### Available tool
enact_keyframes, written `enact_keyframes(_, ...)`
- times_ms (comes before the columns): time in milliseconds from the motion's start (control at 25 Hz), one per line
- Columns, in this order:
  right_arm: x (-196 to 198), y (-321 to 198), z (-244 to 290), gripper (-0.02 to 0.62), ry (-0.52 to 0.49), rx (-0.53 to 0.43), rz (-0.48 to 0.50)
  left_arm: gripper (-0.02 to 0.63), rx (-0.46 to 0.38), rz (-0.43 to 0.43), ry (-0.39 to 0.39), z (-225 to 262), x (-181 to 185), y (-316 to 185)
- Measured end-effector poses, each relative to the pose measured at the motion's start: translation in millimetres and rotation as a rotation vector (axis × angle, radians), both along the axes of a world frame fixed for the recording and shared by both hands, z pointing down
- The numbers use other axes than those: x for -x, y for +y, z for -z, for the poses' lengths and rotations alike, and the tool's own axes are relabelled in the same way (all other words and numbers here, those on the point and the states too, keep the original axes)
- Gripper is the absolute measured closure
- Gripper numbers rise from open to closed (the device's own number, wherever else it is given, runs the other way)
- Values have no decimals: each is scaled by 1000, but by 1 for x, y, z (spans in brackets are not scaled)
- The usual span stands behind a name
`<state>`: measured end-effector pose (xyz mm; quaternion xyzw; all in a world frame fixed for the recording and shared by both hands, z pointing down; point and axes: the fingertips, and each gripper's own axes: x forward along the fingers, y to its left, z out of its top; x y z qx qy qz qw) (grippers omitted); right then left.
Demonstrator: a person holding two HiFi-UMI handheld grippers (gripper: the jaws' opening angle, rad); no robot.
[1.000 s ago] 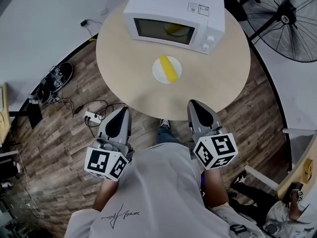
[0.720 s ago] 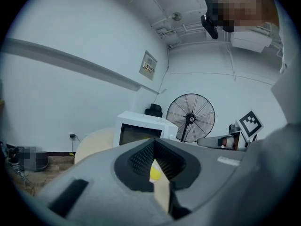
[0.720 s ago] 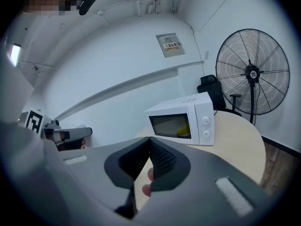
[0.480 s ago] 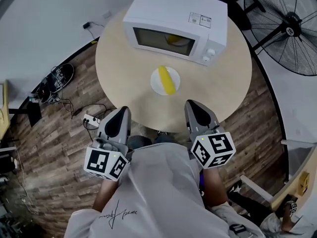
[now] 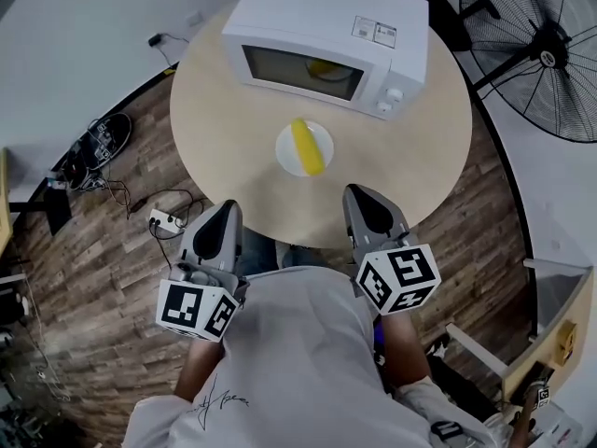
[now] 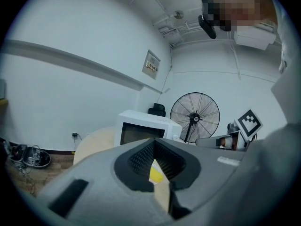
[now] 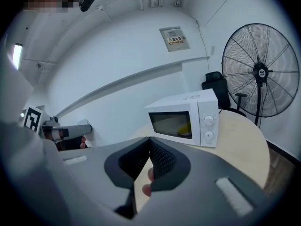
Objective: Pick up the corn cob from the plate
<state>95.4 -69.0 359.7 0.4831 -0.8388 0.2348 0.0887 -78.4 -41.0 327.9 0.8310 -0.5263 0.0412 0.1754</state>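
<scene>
A: Where was the corn cob (image 5: 307, 147)?

B: It lay on the white plate (image 5: 284, 149), mid-table (image 5: 224, 129), with the microwave (image 5: 317, 12) just beyond at twelve o'clock.

A: And the grippers?

B: Both were clenched on nothing, by the table's near edge. The left gripper (image 5: 225, 209) was at seven o'clock from the plate, the right gripper (image 5: 358, 194) at five o'clock.

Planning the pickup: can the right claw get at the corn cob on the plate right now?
Probably yes: only bare table lies between right claw and corn cob, though the claw is shut.
</scene>
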Motion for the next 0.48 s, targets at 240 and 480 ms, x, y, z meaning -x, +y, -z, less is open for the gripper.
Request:
enact_keyframes(240,-1,-10,-2,583,36,-2,8,607,8,-28,8,-5,-4,-13)
enact_keyframes(480,0,-24,-5,583,45,1,1,607,8,-33,9,-8,1,-27)
